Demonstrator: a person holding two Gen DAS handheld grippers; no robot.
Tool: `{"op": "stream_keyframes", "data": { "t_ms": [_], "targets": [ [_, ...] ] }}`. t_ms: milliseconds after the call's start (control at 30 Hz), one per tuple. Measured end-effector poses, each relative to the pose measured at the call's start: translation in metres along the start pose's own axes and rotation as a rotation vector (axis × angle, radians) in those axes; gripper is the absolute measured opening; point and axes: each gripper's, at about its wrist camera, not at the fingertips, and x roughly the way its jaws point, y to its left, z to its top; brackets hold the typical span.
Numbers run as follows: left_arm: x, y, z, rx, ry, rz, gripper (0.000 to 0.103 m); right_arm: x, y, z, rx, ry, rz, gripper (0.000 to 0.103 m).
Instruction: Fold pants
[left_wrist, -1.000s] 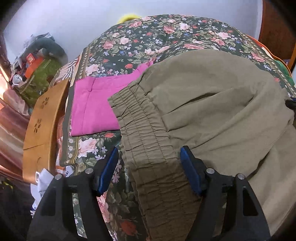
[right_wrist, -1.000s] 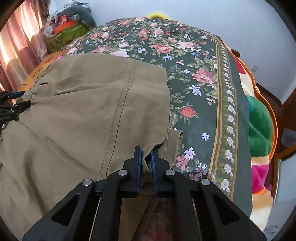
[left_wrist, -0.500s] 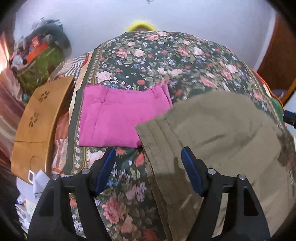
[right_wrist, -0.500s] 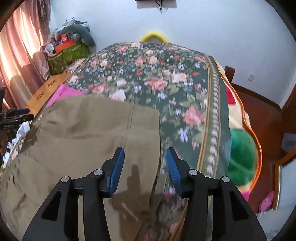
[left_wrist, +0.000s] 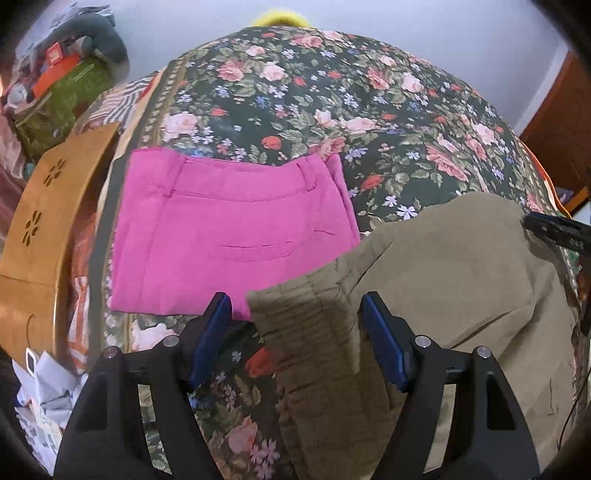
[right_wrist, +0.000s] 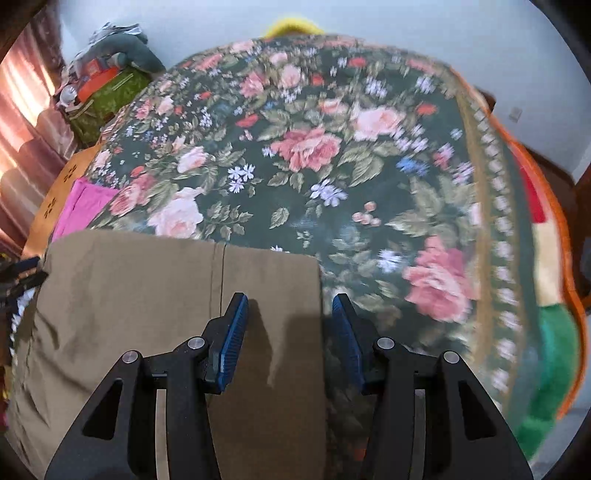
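Note:
Olive-green pants (left_wrist: 443, 280) lie folded on a floral bedspread (left_wrist: 332, 96). Their gathered elastic waistband (left_wrist: 314, 332) runs between the fingers of my open left gripper (left_wrist: 295, 332), which hovers above it and holds nothing. In the right wrist view the pants (right_wrist: 147, 288) fill the lower left, with a straight folded edge at the far side. My right gripper (right_wrist: 290, 334) is open and empty above the pants' right edge. The right gripper's tip (left_wrist: 554, 232) shows at the far right of the left wrist view.
Folded pink pants (left_wrist: 229, 229) lie on the bed just left of the olive pants. A wooden board (left_wrist: 48, 206) stands at the bed's left edge, with papers (left_wrist: 40, 387) below it. A cluttered green box (right_wrist: 103, 92) sits at the back left. A colourful blanket (right_wrist: 546, 295) hangs on the right.
The right gripper opened and let go of the pants' hem. Both grippers pulled back and lifted. The olive pants settled flat, uncovering more of the pink pants.

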Motion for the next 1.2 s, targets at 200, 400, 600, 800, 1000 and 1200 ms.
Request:
{"op": "stream_keyframes", "data": {
  "t_ms": [200,400,600,800,1000,1200],
  "targets": [
    [0.009,-0.004,0.001,0.027,-0.008,-0.016,0.069,0.017,0.014,0.002,-0.023,-0.005,0.019,0.042],
    [0.004,-0.004,-0.001,-0.014,-0.047,-0.015,0.055,0.018,0.01,0.0,-0.021,-0.024,-0.006,0.012],
    [-0.026,-0.011,0.004,0.013,-0.124,0.045,0.048,-0.018,0.017,0.004,-0.064,-0.142,-0.087,0.011],
    [-0.081,-0.023,0.016,0.051,-0.241,0.076,0.046,-0.104,0.023,0.028,-0.07,-0.326,-0.09,0.011],
    [-0.143,-0.034,0.028,0.048,-0.352,0.061,0.046,-0.191,0.041,0.043,-0.076,-0.49,-0.089,0.01],
    [-0.167,-0.046,0.016,0.078,-0.361,0.066,0.046,-0.227,0.052,0.018,-0.09,-0.527,-0.093,0.01]
  ]
}}
